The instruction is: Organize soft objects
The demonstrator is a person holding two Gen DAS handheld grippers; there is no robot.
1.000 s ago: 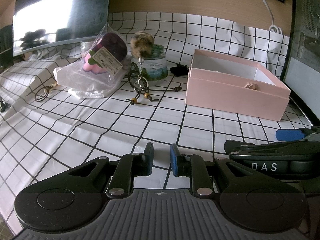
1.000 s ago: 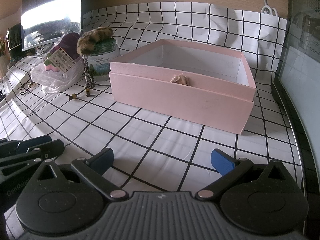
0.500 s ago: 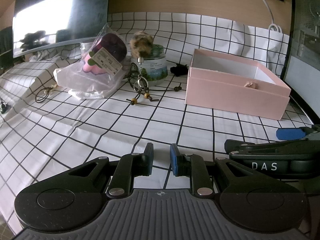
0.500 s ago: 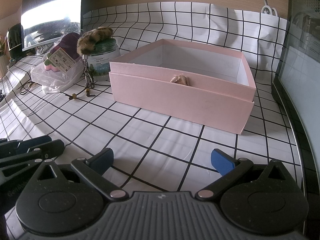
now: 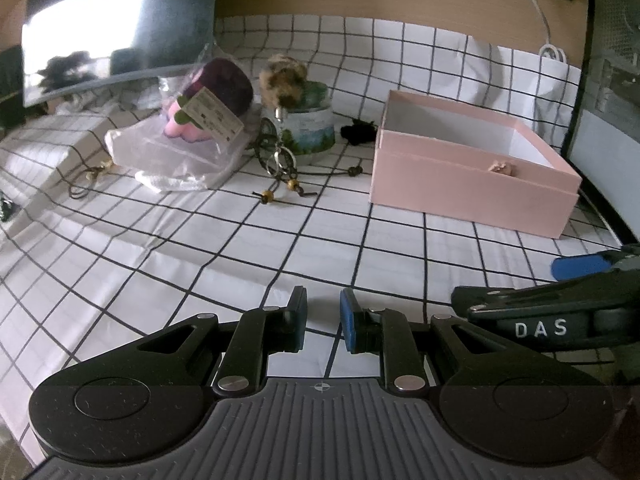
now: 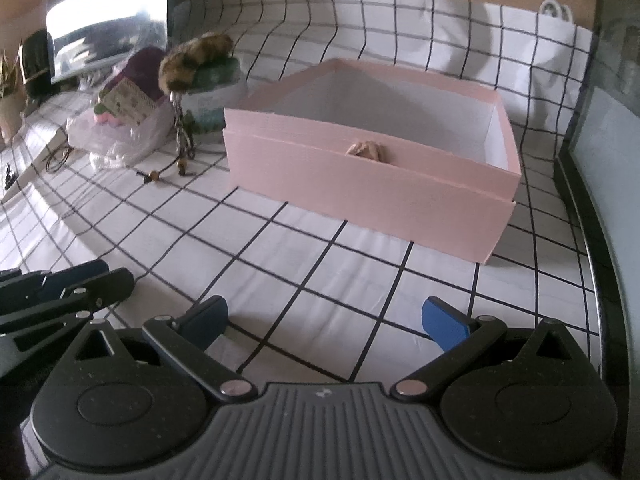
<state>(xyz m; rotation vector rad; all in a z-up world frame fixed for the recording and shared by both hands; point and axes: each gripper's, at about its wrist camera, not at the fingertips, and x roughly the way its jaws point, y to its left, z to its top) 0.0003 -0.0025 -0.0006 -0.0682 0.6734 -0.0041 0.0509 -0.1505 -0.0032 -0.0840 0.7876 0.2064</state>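
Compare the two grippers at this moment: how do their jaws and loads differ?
The left gripper has its jaws nearly together, with only a narrow gap; the right gripper stands wide open. The left points toward the bagged plush toy, the right toward the pink box. Both are empty, low over the checked tablecloth.

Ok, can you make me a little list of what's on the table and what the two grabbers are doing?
box: pink box, open top, a small tan soft thing inside
jar: green jar with a furry brown keychain on top
bag: clear bag holding a purple and pink plush
cloth: white with black grid
left hand-held gripper: narrow gap, holding nothing
right hand-held gripper: wide open, holding nothing
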